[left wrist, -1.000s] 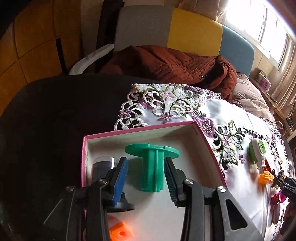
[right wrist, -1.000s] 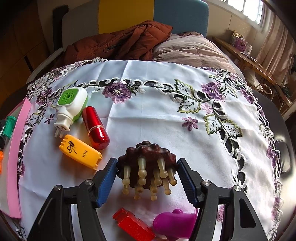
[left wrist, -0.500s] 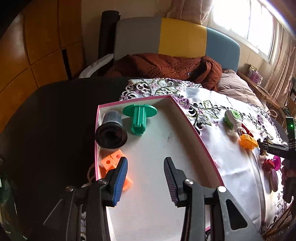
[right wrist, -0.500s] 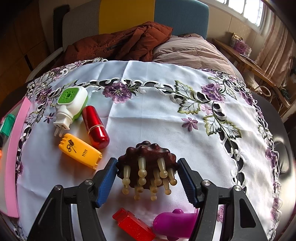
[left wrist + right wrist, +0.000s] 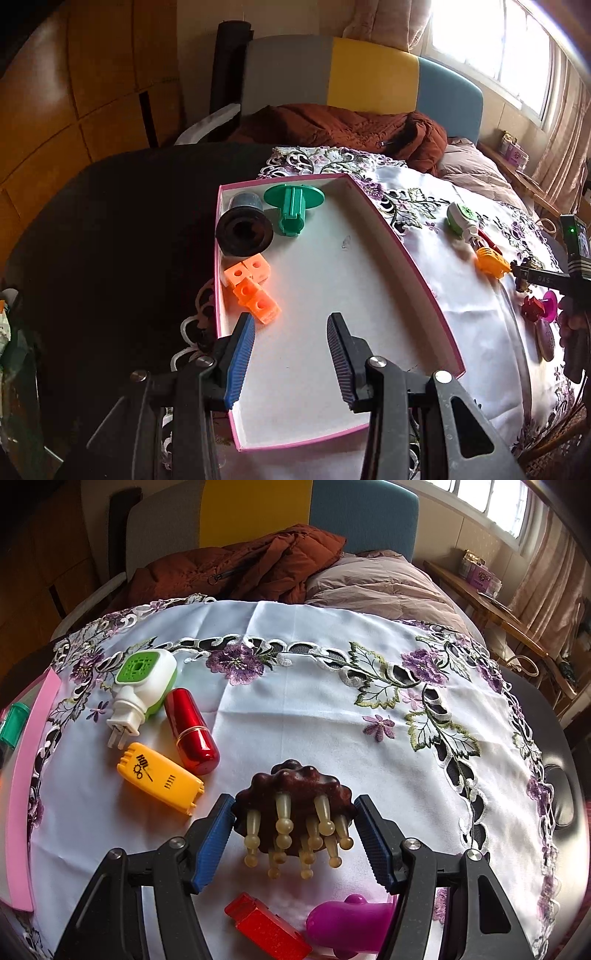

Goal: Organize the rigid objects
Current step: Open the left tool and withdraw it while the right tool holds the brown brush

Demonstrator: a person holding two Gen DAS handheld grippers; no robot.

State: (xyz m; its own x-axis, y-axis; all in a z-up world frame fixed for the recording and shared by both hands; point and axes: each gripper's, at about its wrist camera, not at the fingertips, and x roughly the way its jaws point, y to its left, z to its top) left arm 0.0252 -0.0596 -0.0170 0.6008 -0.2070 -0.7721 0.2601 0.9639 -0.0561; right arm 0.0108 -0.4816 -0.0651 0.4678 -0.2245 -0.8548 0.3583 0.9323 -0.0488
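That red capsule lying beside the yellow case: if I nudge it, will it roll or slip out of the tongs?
The red capsule is a smooth cylinder with rounded ends lying on its side, so it would probably roll on a sideways nudge. Its glossy shell looks slippery, so grip across the middle. The yellow case and the plug crowd it and may stop it.

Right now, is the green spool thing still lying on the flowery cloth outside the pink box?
No, the green spool sits inside the pink box, at its far end beside the black cylinder.
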